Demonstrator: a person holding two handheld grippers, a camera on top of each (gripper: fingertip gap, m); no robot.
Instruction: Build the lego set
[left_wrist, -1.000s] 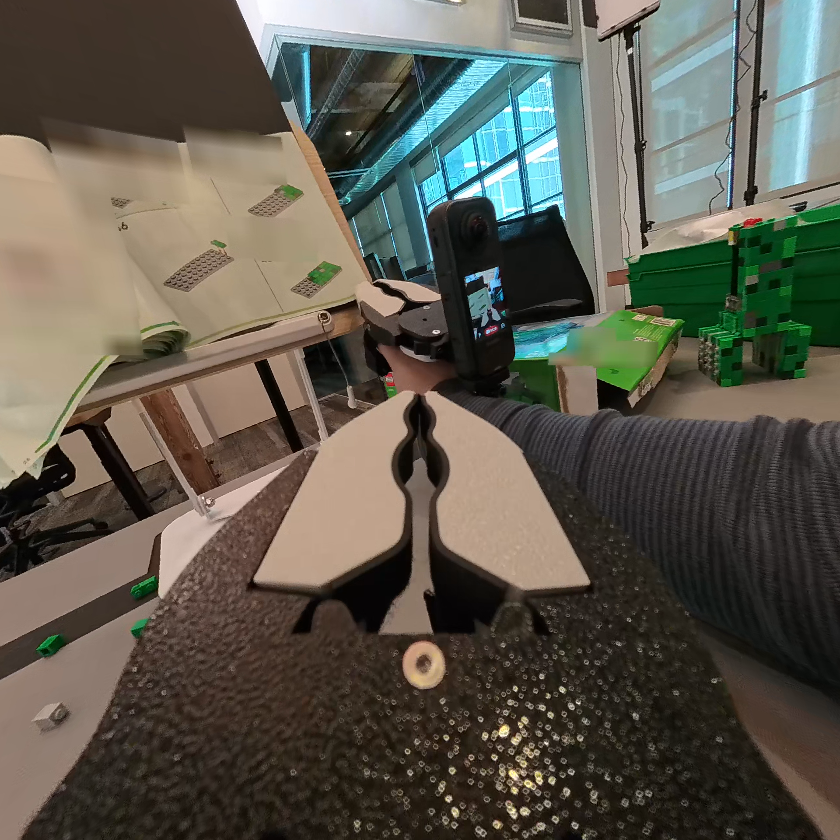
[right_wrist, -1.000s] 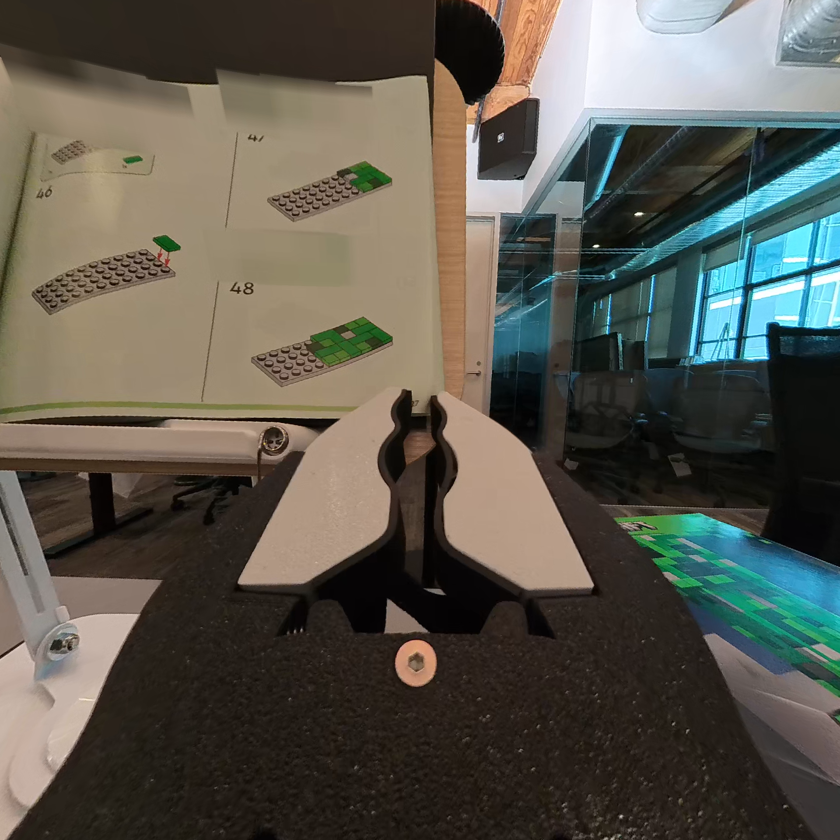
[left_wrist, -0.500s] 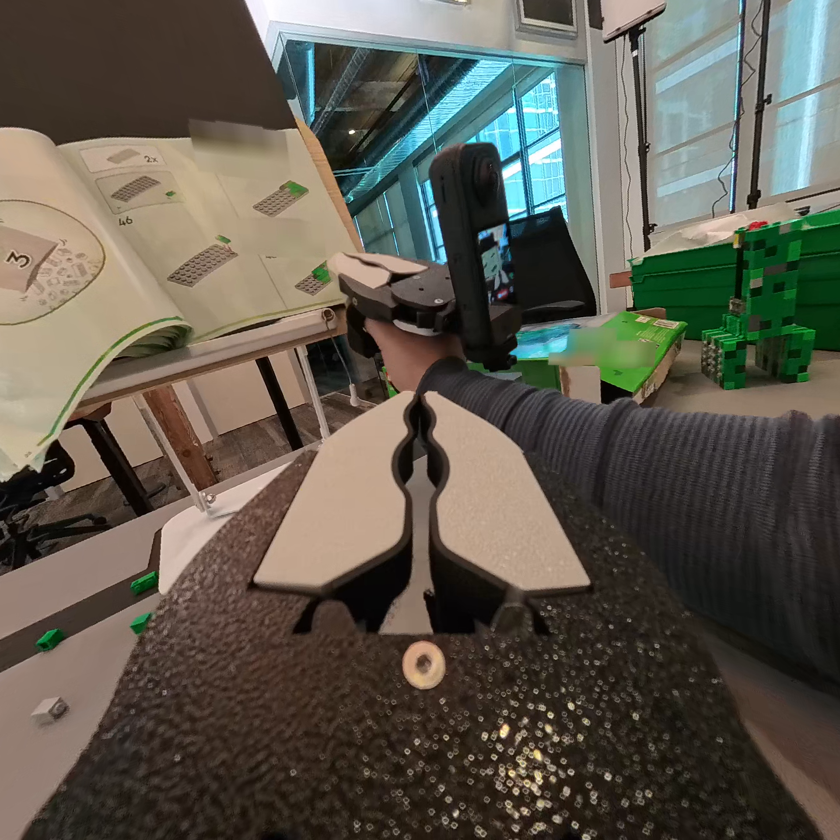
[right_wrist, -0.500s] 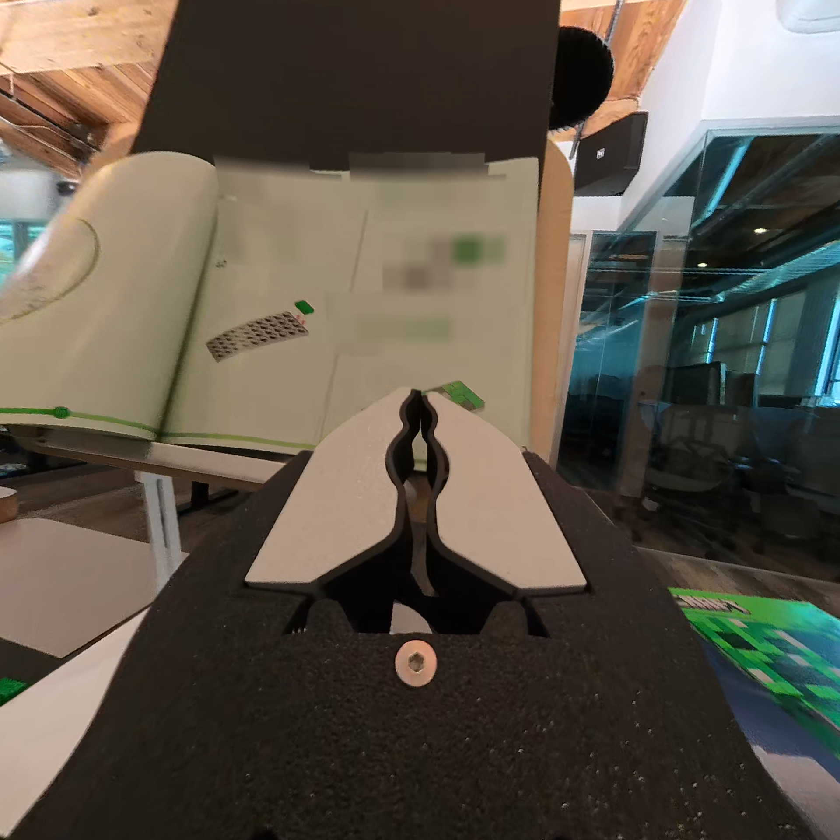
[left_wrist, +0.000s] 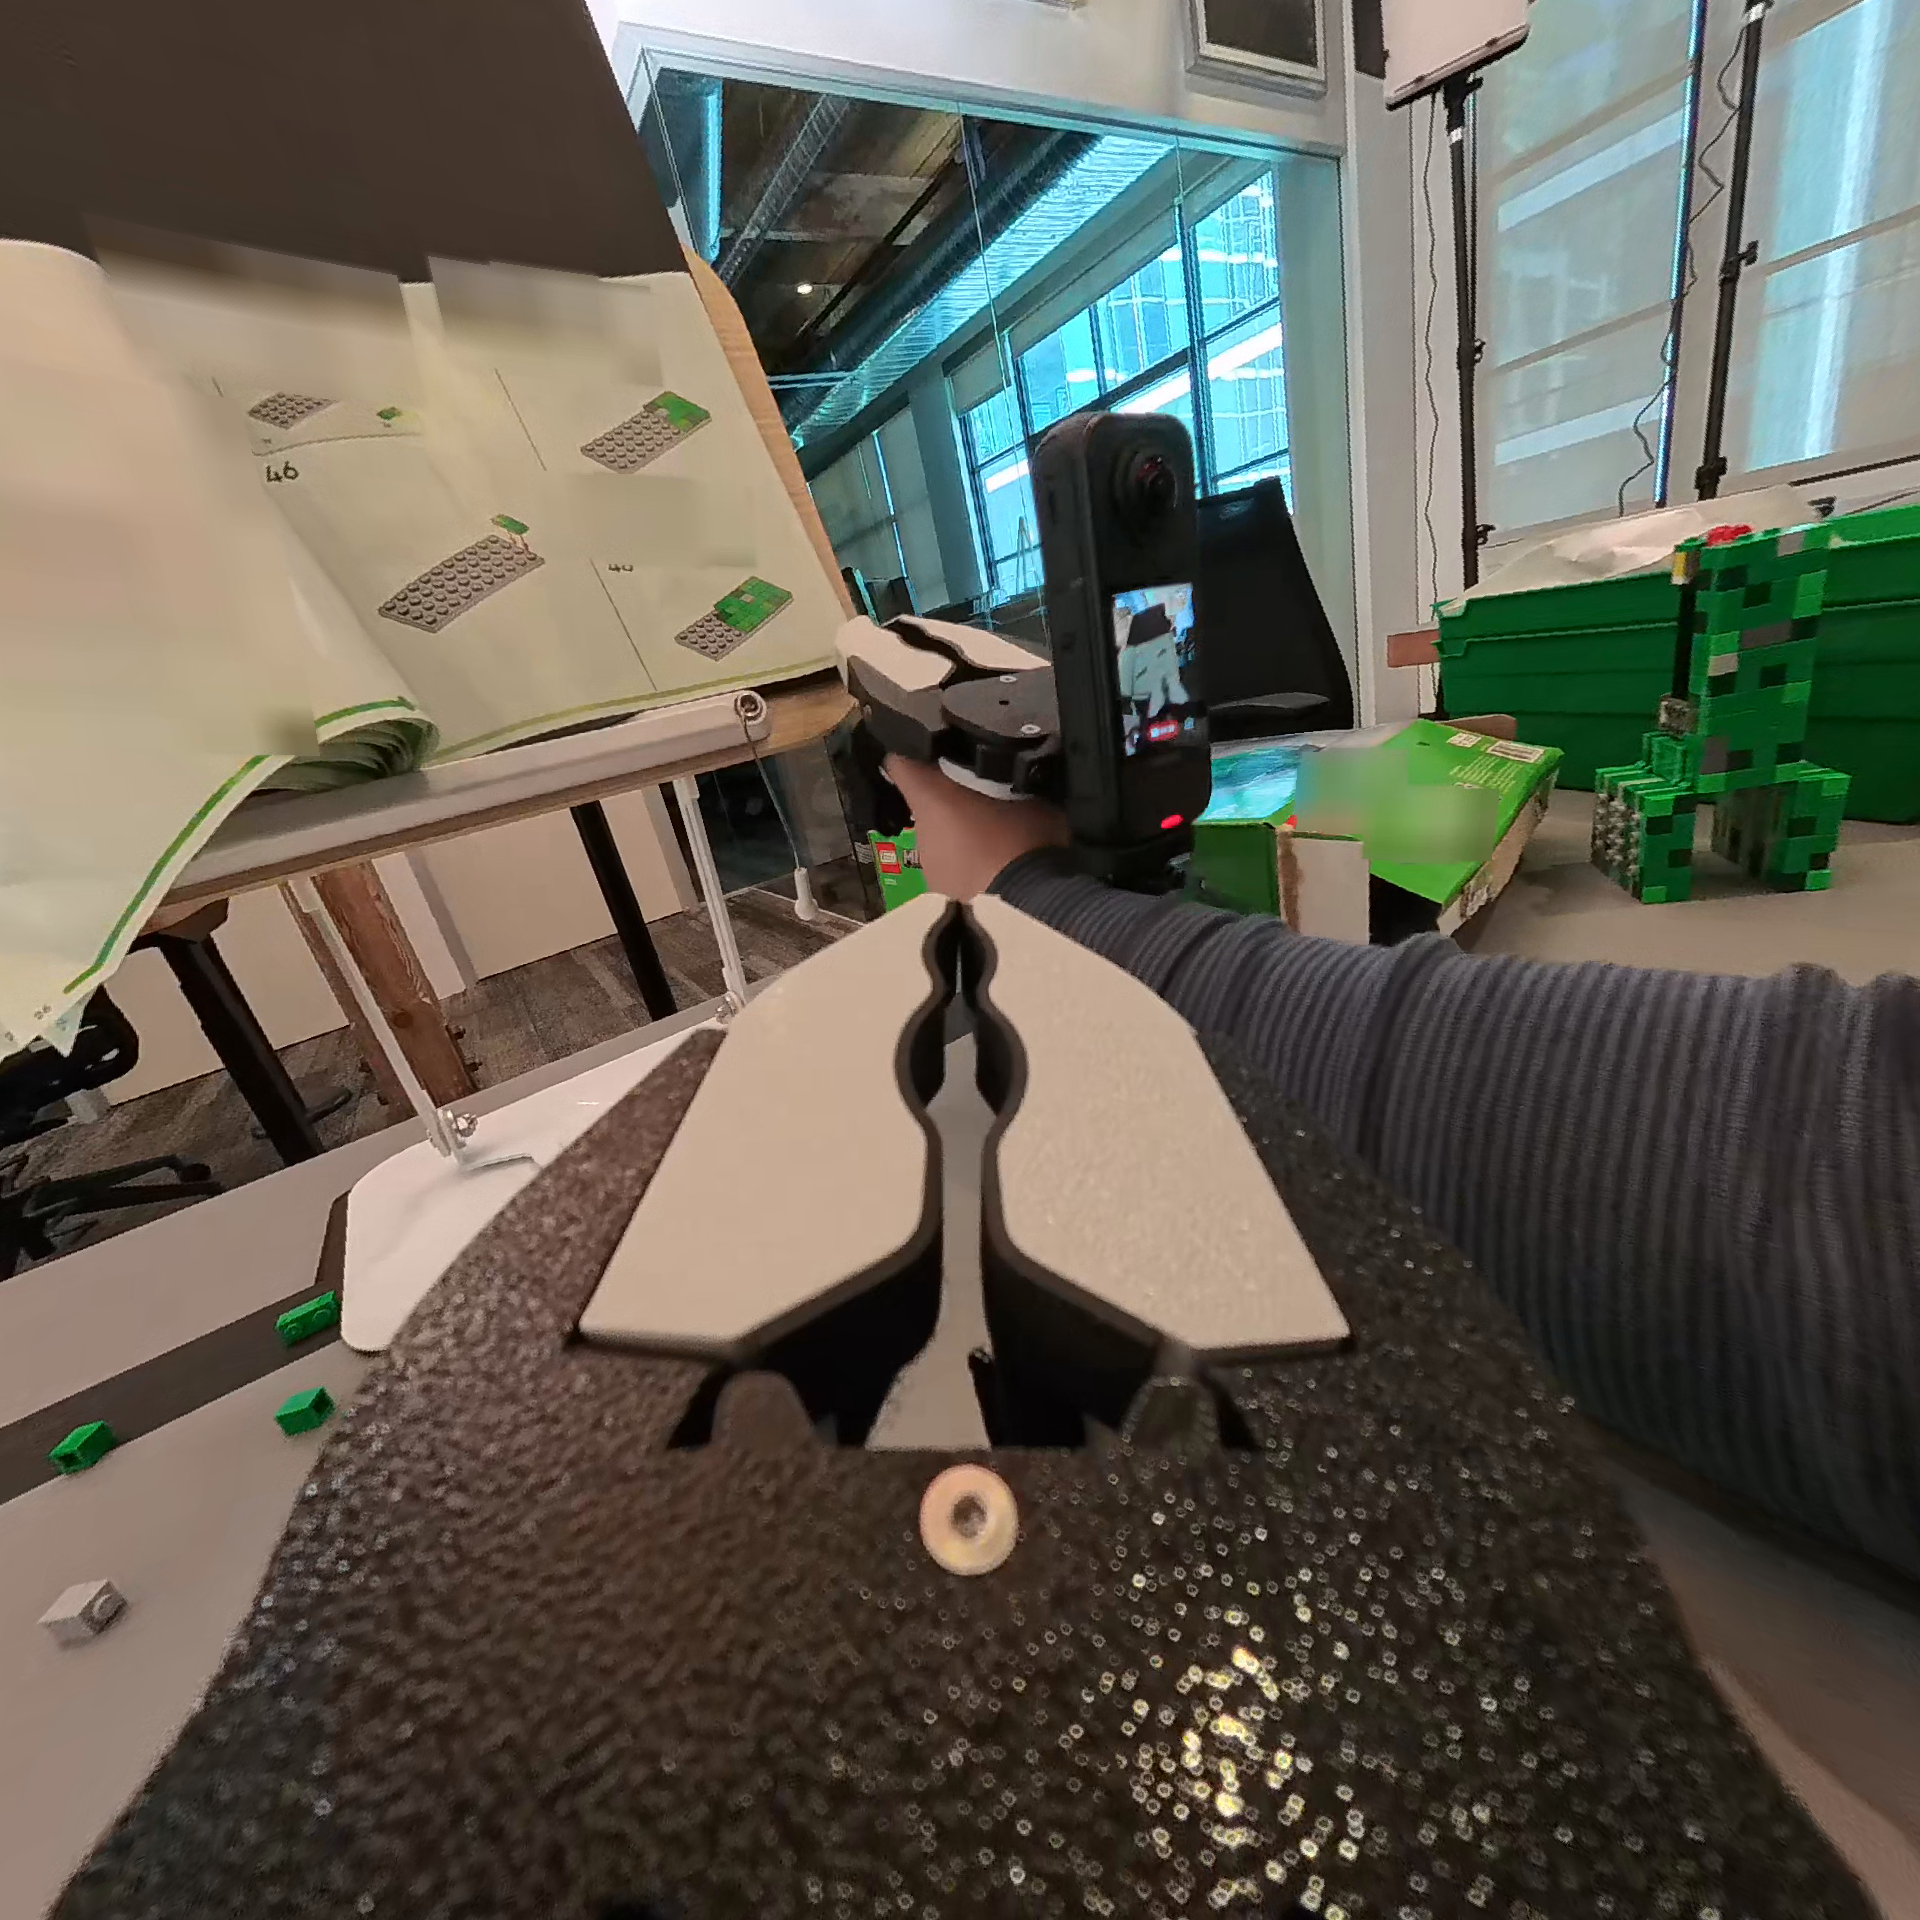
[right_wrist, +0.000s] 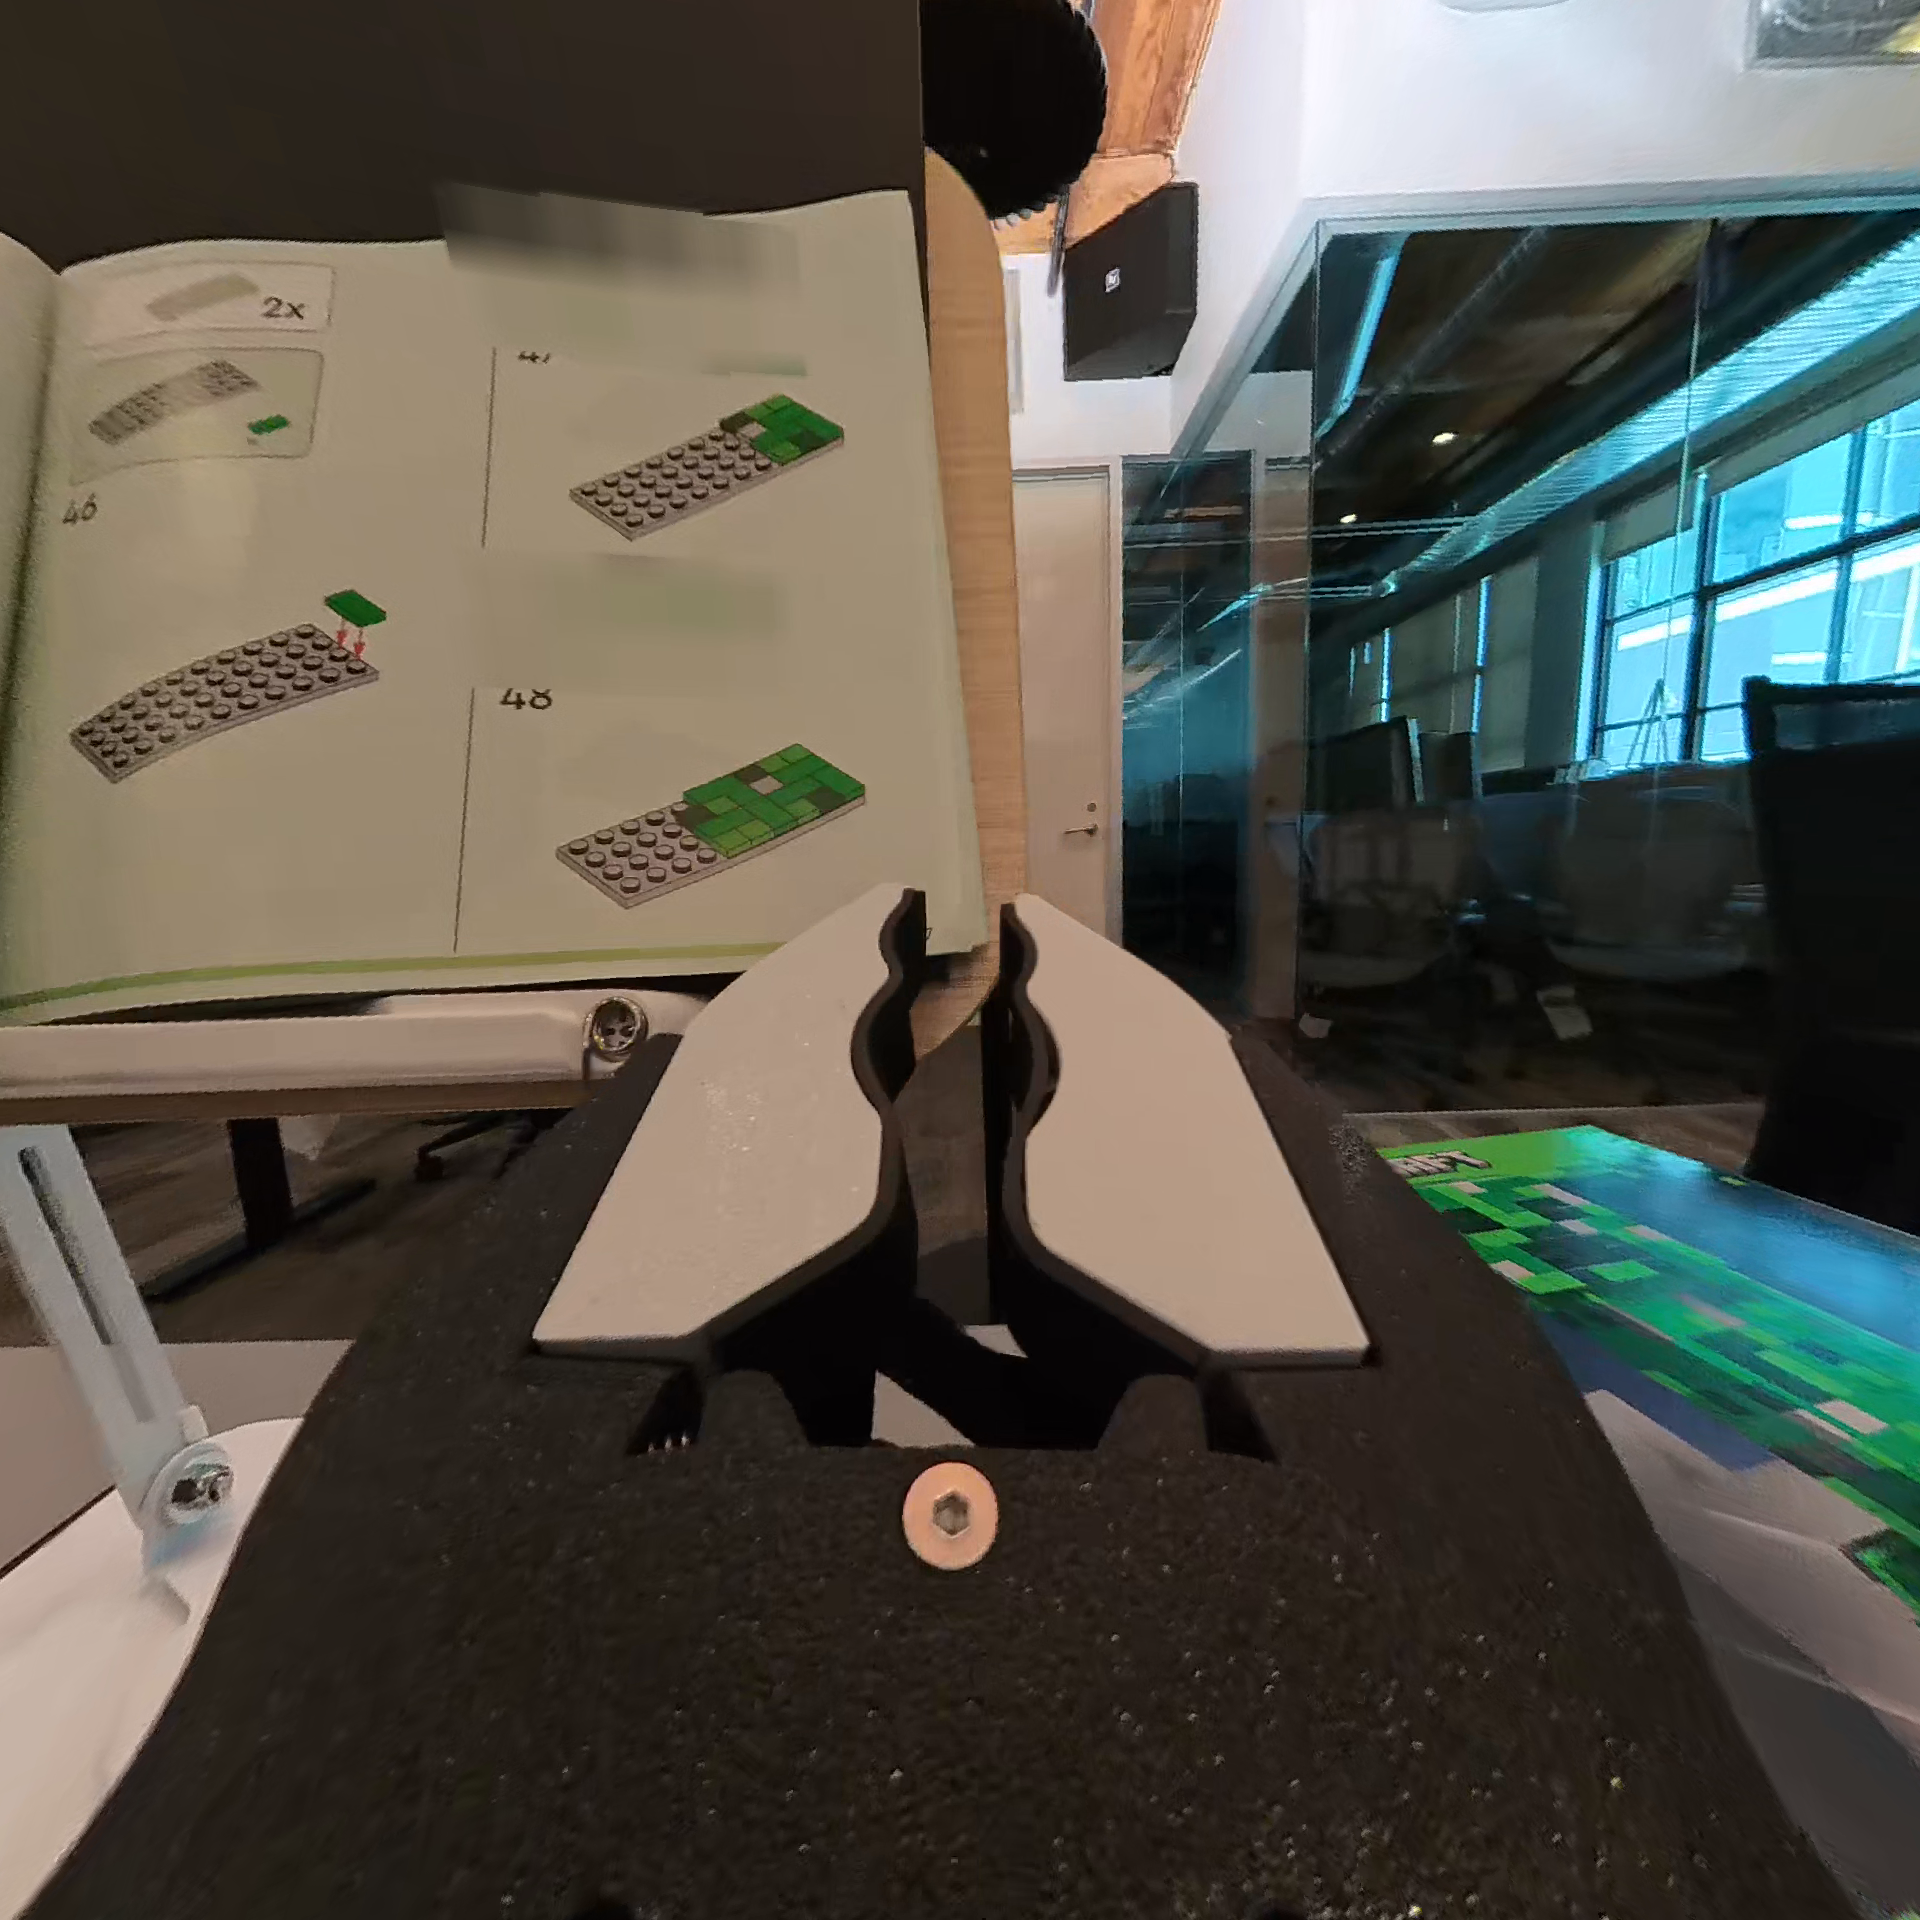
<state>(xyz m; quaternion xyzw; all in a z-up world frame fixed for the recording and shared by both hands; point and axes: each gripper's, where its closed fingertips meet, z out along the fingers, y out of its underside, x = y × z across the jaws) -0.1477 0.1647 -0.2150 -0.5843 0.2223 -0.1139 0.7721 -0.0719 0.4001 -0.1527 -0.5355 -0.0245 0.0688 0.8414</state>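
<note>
Left wrist view: three green bricks (left_wrist: 304, 1412), one grey brick (left_wrist: 85, 1611); both claws (left_wrist: 958, 914) empty, left together, right (right_wrist: 961, 914) slightly apart.

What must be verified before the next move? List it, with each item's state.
1. Instruction booklet open on its stand, build diagrams readable: ok.
2. Left tongs shut and empty: ok.
3. Right tongs clear of the booklet's lower corner: cannot tell; the tips stand slightly apart right at it.
4. Loose green bricks on the table: ok.
5. Path ahead of the left tongs free: not ok; the sleeve crosses it.
</note>
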